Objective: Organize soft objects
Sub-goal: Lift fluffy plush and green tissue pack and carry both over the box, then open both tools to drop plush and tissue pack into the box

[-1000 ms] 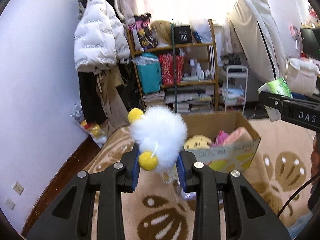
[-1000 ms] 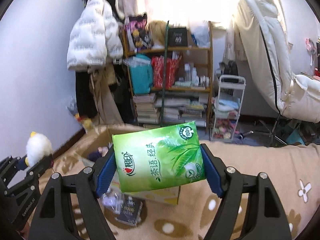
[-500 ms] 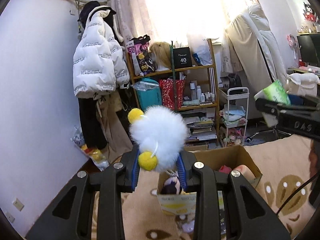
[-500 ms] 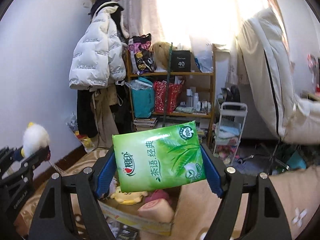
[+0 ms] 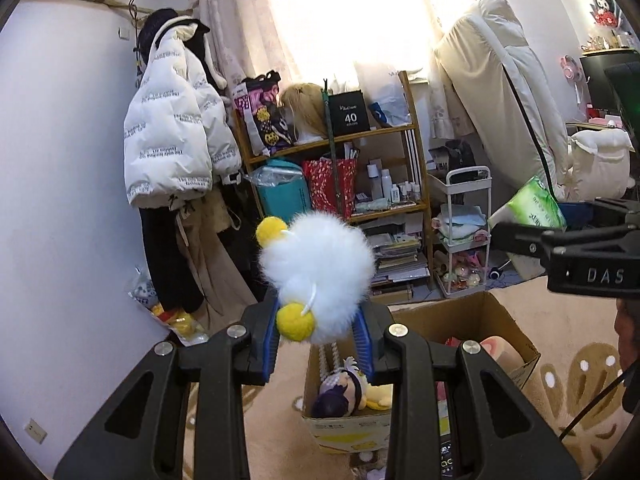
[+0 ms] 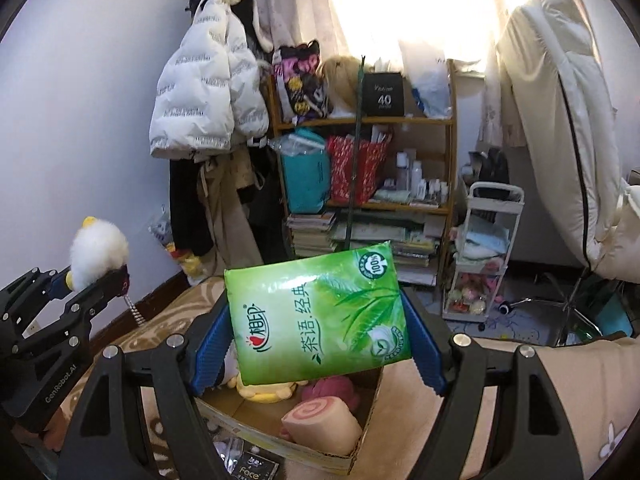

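My left gripper (image 5: 320, 340) is shut on a white fluffy toy (image 5: 320, 264) with yellow pompoms, held above the near left corner of an open cardboard box (image 5: 500, 324). The toy and left gripper also show at the left of the right wrist view (image 6: 98, 252). My right gripper (image 6: 316, 340) is shut on a green tissue pack (image 6: 316, 312), held above the box (image 6: 360, 432). That pack shows at the right of the left wrist view (image 5: 532, 204). In the box lie a pink roll plush (image 6: 320, 424), a yellow plush (image 6: 264, 392) and a purple-haired doll (image 5: 344, 392).
The box stands on a beige patterned rug (image 5: 568, 384). Behind it are a cluttered wooden shelf (image 5: 340, 184), a white trolley (image 5: 466, 232), a white jacket (image 5: 176, 136) hanging by the wall and a folded mattress (image 5: 500, 92). Small packets (image 6: 256, 468) lie in front of the box.
Both grippers have lifted and tilted up with their loads still held. The box now sits lower in both views, closer beneath the grippers.
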The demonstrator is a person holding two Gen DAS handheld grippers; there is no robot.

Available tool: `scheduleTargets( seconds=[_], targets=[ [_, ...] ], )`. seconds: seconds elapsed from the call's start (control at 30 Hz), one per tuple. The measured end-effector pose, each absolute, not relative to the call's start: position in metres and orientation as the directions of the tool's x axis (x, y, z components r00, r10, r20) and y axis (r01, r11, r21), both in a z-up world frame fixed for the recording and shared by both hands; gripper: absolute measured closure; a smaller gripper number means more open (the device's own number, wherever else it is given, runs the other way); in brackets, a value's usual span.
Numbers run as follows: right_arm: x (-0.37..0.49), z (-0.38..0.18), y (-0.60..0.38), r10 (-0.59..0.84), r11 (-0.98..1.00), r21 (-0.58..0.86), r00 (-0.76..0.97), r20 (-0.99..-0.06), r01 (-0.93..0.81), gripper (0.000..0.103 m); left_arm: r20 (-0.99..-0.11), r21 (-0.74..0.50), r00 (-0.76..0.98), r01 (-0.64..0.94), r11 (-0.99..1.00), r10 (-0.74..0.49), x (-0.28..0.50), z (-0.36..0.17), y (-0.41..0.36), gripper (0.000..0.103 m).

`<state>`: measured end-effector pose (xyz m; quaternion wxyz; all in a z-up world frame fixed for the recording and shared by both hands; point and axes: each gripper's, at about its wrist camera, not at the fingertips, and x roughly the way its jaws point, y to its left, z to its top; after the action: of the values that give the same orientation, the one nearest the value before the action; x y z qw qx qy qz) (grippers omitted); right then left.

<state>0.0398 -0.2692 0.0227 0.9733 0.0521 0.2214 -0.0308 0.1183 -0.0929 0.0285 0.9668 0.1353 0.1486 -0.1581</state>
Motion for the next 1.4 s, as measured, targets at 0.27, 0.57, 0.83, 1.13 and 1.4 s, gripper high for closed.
scheduleTargets(
  seconds=[0.27,0.57,0.83,1.13,1.4],
  targets=[
    [0.051,-0.013,-0.277,-0.024,0.98,0.16,0.878,-0.477,0.114,0.021,-0.387,0.179,0.882,0.358,0.916,-0.269,0.137,0.001,-0.096,0.072],
    [0.065,-0.038,-0.287,-0.02,0.972,0.193,0.863,-0.506,0.135,0.021,-0.455,0.153,0.845,0.385,0.91,-0.281,0.159,-0.028,-0.103,0.071],
    [0.079,-0.051,-0.286,0.005,0.972,0.202,0.849,-0.528,0.119,0.021,-0.495,0.132,0.823,0.387,0.913,-0.277,0.174,-0.044,-0.106,0.071],
    [0.087,-0.067,-0.292,-0.008,0.966,0.204,0.814,-0.581,0.156,0.02,-0.553,0.058,0.76,0.444,0.894,-0.341,0.188,-0.057,-0.108,0.071],
    [0.088,-0.073,-0.292,-0.003,0.967,0.199,0.79,-0.614,0.158,0.02,-0.56,0.044,0.753,0.443,0.896,-0.345,0.19,-0.057,-0.107,0.068]
  ],
)
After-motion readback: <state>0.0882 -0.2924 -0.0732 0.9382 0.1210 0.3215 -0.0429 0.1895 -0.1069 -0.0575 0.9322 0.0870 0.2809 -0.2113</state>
